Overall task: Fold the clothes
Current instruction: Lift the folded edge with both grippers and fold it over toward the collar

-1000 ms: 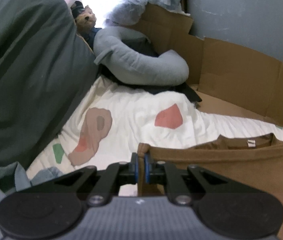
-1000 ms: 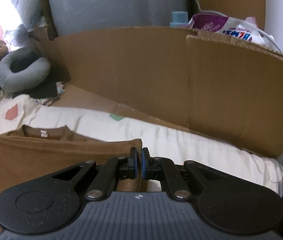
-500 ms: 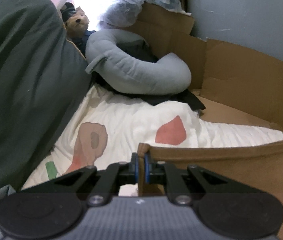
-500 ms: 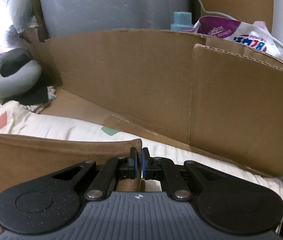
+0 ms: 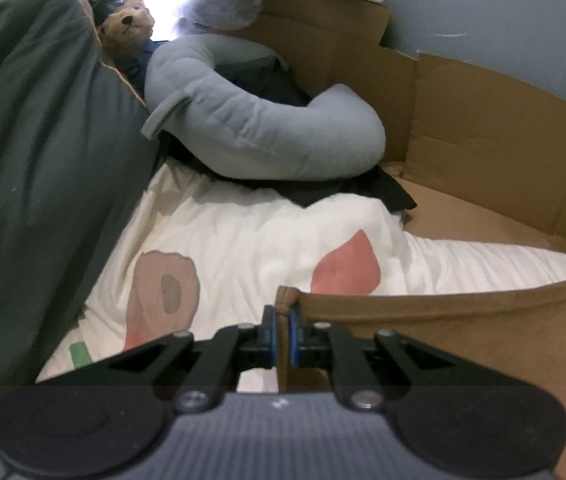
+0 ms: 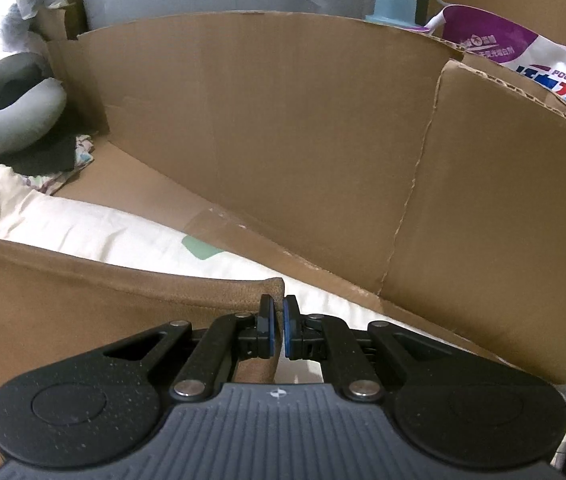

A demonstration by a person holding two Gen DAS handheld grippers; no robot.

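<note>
A brown garment [image 5: 463, 332] hangs stretched between both grippers above a white bedsheet [image 5: 251, 248] with coloured patches. My left gripper [image 5: 282, 322] is shut on the garment's left top corner, which pokes up between the blue pads. In the right wrist view the same brown garment [image 6: 83, 312] fills the lower left, and my right gripper [image 6: 278, 322] is shut on its right top corner. The taut top edge runs straight between the two corners. The rest of the garment below the edge is hidden behind the gripper bodies.
A grey U-shaped pillow [image 5: 259, 128] lies on dark clothes at the head of the bed, with a teddy bear [image 5: 127, 28] behind it. A dark green cushion [image 5: 31, 160] rises on the left. Cardboard walls [image 6: 283, 140] line the far side, with a detergent bag [image 6: 523, 56] behind them.
Both grippers have carried the garment's top edge forward toward the cardboard and the pillow and slightly down. The garment's collar and label, visible earlier, are now covered by the raised edge.
</note>
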